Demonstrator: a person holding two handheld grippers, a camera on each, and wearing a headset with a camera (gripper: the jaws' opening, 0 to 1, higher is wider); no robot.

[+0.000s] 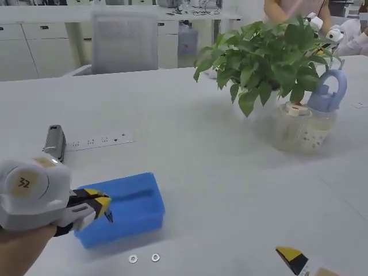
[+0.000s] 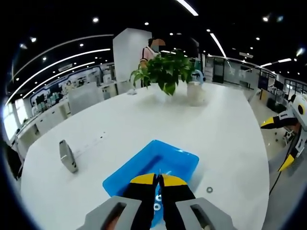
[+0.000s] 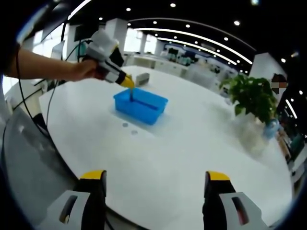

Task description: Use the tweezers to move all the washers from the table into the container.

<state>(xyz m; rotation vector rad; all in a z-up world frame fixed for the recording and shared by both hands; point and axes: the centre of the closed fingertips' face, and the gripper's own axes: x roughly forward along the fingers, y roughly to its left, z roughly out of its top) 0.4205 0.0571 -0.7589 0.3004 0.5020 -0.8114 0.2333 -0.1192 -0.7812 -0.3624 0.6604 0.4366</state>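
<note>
My left gripper (image 1: 101,206) hovers over the near left part of the blue container (image 1: 141,198), shut on thin tweezers (image 3: 131,94) whose tips point down into it. In the left gripper view the jaws meet over the container (image 2: 180,160), and small washers (image 2: 157,201) lie inside just past them. Two washers (image 1: 133,259) (image 1: 155,257) lie on the white table just in front of the container; the right gripper view shows them as washers (image 3: 129,128). My right gripper (image 3: 156,177) is open and holds nothing, well to the right of the washers; one yellow fingertip (image 1: 290,255) shows at the head view's bottom edge.
A potted plant (image 1: 270,57) and a clear bottle with a blue top (image 1: 319,118) stand at the back right. A white power strip (image 1: 98,140) and a metal object (image 1: 54,142) lie behind the container. An office chair (image 1: 123,40) stands beyond the table.
</note>
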